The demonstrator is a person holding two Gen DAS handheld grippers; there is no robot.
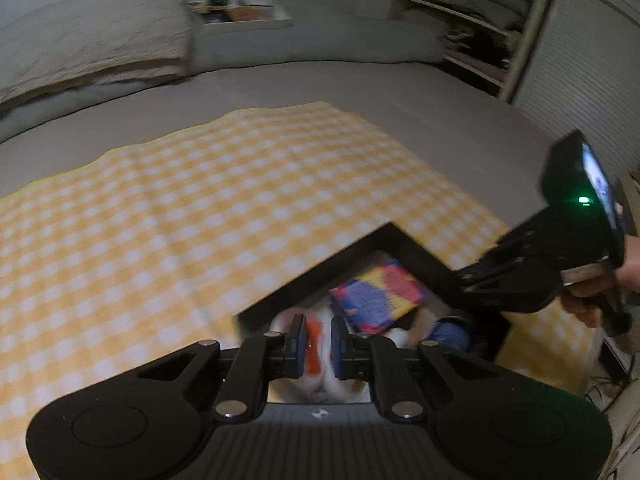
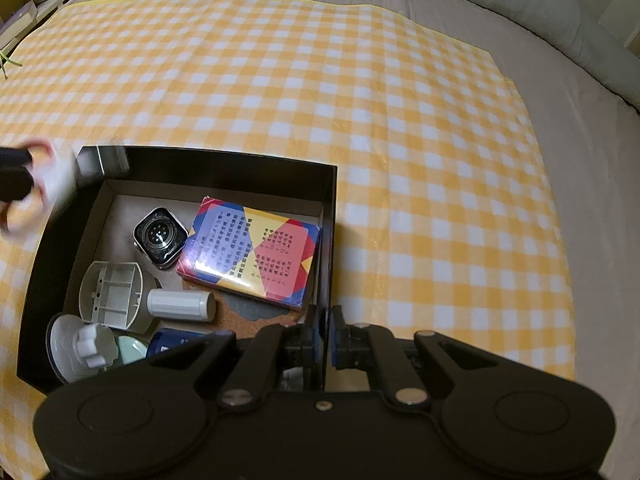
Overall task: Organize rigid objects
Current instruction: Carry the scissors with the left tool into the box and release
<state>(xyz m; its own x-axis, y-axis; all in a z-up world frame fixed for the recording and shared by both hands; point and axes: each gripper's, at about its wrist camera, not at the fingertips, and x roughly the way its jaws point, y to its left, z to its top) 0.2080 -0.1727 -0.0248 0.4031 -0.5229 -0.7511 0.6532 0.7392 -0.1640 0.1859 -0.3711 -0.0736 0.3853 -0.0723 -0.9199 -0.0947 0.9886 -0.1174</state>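
We see a grey bed (image 1: 280,80) under a yellow checked cloth (image 2: 320,80), a pillow (image 1: 88,48) at its head, shelves (image 1: 472,28) beyond.

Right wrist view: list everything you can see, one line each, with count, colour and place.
Box: one, black, on the cloth, open top.
Cloth: one, yellow and white check, spread on the grey bed.
Card pack: one, red, blue and yellow, in the box by its right wall.
Watch body: one, dark with silver edge, in the box left of the card pack.
Plastic tray part: one, grey, in the box at left.
Cylinder: one, white, lying beside the tray part.
Suction cup with knob: one, clear and white, near left corner.
Blue item: one, partly hidden.
Left gripper: blurred, at left edge.
Right gripper: black, shut on the box's right wall.
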